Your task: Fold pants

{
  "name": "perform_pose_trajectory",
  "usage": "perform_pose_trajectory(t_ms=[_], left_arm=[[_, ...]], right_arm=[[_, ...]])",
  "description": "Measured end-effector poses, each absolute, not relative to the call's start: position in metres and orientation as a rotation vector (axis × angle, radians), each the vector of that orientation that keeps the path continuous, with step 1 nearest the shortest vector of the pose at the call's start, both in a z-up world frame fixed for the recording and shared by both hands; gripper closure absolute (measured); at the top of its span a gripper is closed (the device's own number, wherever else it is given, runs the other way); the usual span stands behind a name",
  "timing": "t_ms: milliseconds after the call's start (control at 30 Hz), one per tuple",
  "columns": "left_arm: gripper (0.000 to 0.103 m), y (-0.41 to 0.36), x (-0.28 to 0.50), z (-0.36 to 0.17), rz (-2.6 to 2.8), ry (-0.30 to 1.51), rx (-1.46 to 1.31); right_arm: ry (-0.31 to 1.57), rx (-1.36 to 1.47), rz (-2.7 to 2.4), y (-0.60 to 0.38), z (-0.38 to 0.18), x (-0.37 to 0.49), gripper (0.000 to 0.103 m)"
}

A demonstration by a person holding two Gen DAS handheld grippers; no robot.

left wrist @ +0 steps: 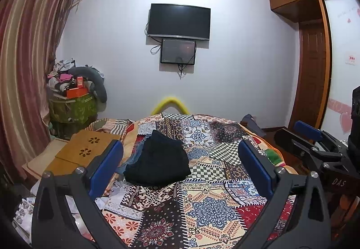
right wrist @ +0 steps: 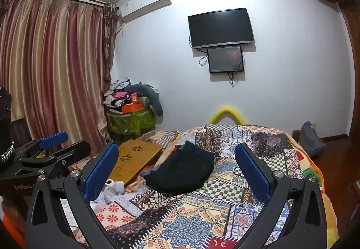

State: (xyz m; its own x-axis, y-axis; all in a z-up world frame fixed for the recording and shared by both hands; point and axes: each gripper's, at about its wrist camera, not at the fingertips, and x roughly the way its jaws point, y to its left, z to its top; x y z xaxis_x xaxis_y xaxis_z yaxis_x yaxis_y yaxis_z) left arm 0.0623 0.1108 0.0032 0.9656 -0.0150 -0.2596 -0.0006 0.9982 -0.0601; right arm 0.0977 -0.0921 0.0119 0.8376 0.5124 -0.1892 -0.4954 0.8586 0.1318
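Dark black pants lie folded in a compact pile on the patchwork bedspread, on top of a blue denim garment. They also show in the right wrist view. My left gripper is open and empty, held above the near part of the bed, short of the pants. My right gripper is open and empty, likewise back from the pants. The right gripper shows at the edge of the left wrist view, and the left gripper at the edge of the right wrist view.
A wooden lap tray lies left of the pants. White cloth is bunched at the bed's left edge. A cluttered green box stands in the corner by the curtain. A wardrobe stands on the right.
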Motion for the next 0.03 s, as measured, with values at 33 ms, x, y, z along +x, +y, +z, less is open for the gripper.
perform_pose_trajectory(t_ms=[33], left_arm=[[0.0,0.1113,0.0625,0.0028,-0.012,0.265,-0.061]], right_arm=[[0.223,0.078,0.533,-0.0916,0.0115,0.0981,0.0]])
